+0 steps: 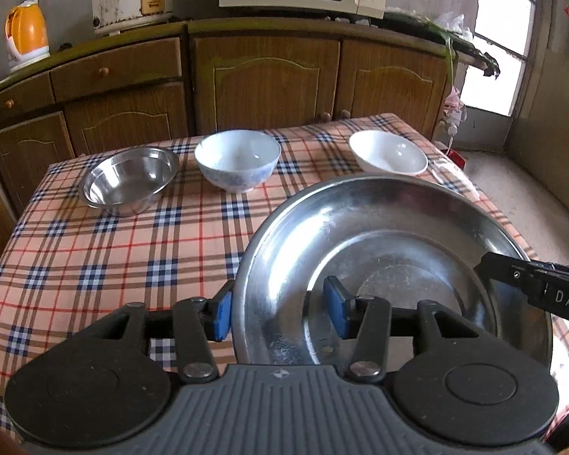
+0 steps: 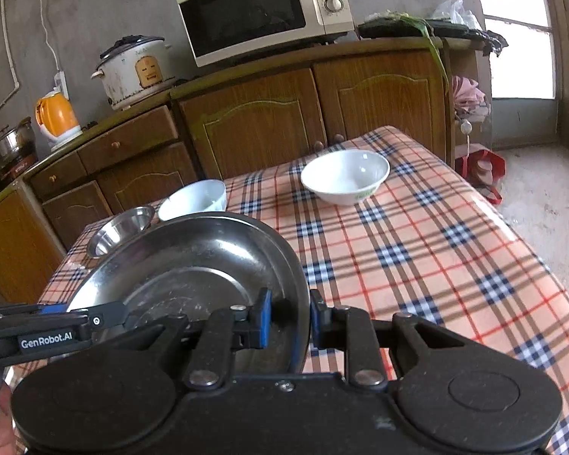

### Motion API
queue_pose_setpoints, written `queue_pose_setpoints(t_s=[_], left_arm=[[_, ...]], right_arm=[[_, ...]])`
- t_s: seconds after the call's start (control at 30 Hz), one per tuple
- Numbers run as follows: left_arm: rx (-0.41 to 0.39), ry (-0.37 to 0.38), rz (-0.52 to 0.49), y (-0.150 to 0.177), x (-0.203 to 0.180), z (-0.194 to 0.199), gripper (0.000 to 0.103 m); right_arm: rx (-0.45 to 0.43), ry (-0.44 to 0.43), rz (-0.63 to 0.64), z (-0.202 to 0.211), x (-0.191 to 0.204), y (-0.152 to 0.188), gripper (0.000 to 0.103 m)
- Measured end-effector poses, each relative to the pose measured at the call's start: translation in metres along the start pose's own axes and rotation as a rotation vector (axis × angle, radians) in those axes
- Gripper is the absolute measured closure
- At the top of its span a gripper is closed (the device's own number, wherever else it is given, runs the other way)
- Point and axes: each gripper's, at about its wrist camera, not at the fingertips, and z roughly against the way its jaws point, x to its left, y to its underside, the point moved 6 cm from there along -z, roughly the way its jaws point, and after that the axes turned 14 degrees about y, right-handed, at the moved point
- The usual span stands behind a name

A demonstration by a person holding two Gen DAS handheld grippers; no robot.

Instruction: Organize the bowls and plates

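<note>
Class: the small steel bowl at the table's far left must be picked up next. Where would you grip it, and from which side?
Grip the small steel bowl by its rim, one finger inside and one outside the thin wall. Probably come from above on its near side: it stands upright and open, with the patterned bowl close on its right.

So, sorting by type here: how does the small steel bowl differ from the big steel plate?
The steel bowl is small and deep; the steel plate is wide and shallow. The bowl sits on the tablecloth untouched; the plate is gripped at opposite rims by both grippers. Both are shiny, empty metal.
</note>
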Motion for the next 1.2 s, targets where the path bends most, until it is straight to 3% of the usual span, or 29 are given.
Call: queue_pose_setpoints(t_s=[0.47,1.2], left_arm=[[-0.034,-0.035,0.009,-0.016,0.013,0.022,0.054],[-0.046,-0.091,0.049,-0.009,0.052,0.044,0.053]], right_arm=[[-0.03,-0.035,0.037,0.009,0.025,-0.021,0.076],[-0.015,-0.082,0.087,0.009,0.078,-0.016,0.076]])
